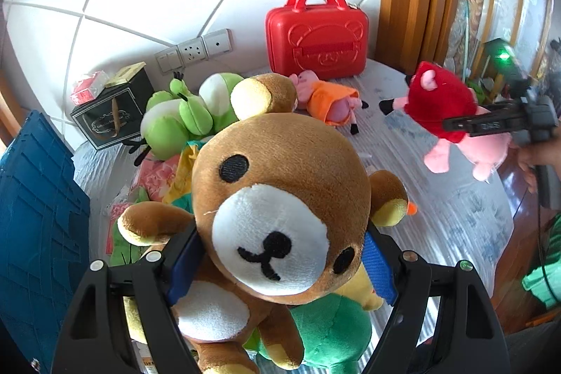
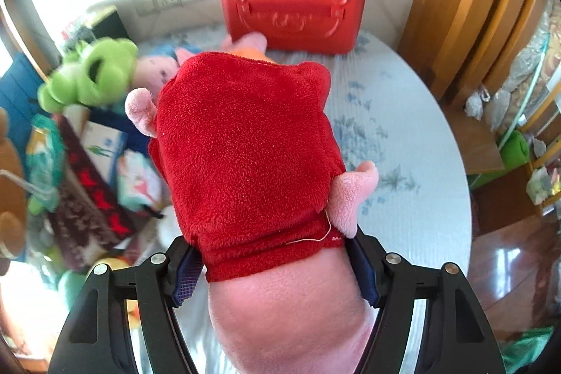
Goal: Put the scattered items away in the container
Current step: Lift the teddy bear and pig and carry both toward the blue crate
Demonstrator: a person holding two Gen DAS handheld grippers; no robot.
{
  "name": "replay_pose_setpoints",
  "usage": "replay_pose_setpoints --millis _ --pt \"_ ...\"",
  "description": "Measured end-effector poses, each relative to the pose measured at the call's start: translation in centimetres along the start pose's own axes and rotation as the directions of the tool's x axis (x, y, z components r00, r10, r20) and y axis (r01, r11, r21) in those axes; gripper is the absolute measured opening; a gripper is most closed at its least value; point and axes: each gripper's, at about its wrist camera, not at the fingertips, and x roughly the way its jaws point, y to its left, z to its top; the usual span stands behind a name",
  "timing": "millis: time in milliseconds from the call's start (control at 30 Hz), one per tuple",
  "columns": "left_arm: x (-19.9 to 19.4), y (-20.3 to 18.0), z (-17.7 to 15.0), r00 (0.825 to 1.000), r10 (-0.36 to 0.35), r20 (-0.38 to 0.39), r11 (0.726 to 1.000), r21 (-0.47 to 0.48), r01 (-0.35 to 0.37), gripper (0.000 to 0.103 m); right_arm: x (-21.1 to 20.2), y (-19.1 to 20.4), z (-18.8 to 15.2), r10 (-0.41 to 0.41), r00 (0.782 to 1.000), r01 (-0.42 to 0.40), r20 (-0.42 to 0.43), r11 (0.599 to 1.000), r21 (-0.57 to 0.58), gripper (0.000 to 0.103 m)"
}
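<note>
Both tools pinching soft toys, left tool (image 1: pixel 280 265) the brown plush bear (image 1: pixel 280 198), right tool (image 2: pixel 277 265) the red-dressed pink plush pig (image 2: pixel 245 156); risk of squashy bodies slipping free mid-carry.

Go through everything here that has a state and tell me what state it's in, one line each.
Left tongs: shut on the brown bear.
Brown bear: gripped at the head, lifted.
Right tongs: shut on the pink pig in the red dress.
Pink pig in the red dress: gripped, off the table.
Red suitcase: closed, upright.
Pig in the orange dress: lying on the table.
Blue crate: partly in view.
</note>
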Motion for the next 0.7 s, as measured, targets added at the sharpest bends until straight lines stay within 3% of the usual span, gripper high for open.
replay_pose_setpoints --millis 433,700 --pt "-2.5 -0.5 0.3 1.000 -0.004 0.024 0.997 -0.073 0.006 0.080 -10.7 4.1 -1.9 0.059 0.992 -0.065 0.114 0.997 0.046 0.072" --pt "-4.0 -0.3 0.9 0.998 0.007 0.064 0.996 -0.092 -0.001 0.080 -13.1 4.3 -2.4 0.073 0.983 -0.086 0.166 0.994 0.069 0.073"
